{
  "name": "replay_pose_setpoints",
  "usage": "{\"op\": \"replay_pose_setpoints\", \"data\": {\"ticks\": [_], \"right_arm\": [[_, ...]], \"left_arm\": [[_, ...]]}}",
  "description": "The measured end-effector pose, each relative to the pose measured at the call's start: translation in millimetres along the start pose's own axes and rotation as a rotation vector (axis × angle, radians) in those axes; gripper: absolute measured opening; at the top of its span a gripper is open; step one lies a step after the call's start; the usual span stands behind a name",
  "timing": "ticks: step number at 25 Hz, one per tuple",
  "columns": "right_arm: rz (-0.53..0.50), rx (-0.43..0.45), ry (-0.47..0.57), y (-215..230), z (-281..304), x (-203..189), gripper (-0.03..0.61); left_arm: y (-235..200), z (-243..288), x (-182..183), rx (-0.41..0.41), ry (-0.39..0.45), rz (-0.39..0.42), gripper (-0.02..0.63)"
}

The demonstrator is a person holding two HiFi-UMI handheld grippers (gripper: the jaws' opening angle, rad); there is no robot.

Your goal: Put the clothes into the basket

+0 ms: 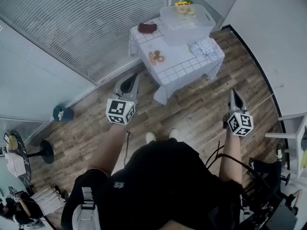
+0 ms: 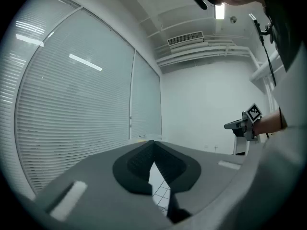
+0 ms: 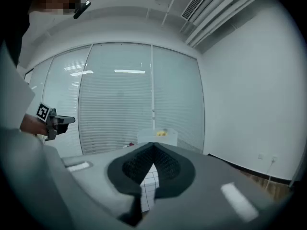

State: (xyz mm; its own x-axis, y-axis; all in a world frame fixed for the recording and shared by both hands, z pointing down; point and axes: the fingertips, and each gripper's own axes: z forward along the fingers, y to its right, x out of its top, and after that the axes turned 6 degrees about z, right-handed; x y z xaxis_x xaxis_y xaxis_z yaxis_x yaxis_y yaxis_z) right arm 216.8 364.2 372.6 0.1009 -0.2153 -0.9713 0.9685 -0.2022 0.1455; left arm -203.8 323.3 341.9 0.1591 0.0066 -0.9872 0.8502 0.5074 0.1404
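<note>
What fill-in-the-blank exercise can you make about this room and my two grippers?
The clear basket stands on the ___.
The left gripper and the right gripper are both ___ (open or shut).
In the head view, the patterned garment lies to the ___ of the dark red item (left or right).
Missing words: table; shut; right.

An office-like room: blind-covered glass partitions (image 1: 72, 28), ceiling air vent (image 2: 184, 39).
</note>
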Motion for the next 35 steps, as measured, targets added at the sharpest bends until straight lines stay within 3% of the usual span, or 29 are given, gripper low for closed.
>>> {"op": "replay_pose_setpoints", "data": {"ticks": [5, 12, 23, 29, 35], "right_arm": [[-0.01, -0.004, 0.015, 14, 3, 11, 0.002], [0.0, 0.047, -0.008, 20, 11, 2, 0.002], [-0.025, 0.099, -0.029, 66, 34, -9, 0.002], [-0.043, 0.098, -0.058, 85, 46, -19, 0.002], [-0.043, 0.089, -0.086, 97, 75, -20, 0.002]], "left_arm": [[-10, 4, 9, 0.063, 0.045, -0.022, 0.006], [3, 20, 13, 0.067, 0.034, -0.023, 0.006], [36, 48, 14, 0.128, 0.008, -0.005, 0.006], [43, 62, 4, 0.131, -0.026, -0.005, 0.006], [37, 108, -2, 0.098, -0.023, -0.008, 0.006]]}}
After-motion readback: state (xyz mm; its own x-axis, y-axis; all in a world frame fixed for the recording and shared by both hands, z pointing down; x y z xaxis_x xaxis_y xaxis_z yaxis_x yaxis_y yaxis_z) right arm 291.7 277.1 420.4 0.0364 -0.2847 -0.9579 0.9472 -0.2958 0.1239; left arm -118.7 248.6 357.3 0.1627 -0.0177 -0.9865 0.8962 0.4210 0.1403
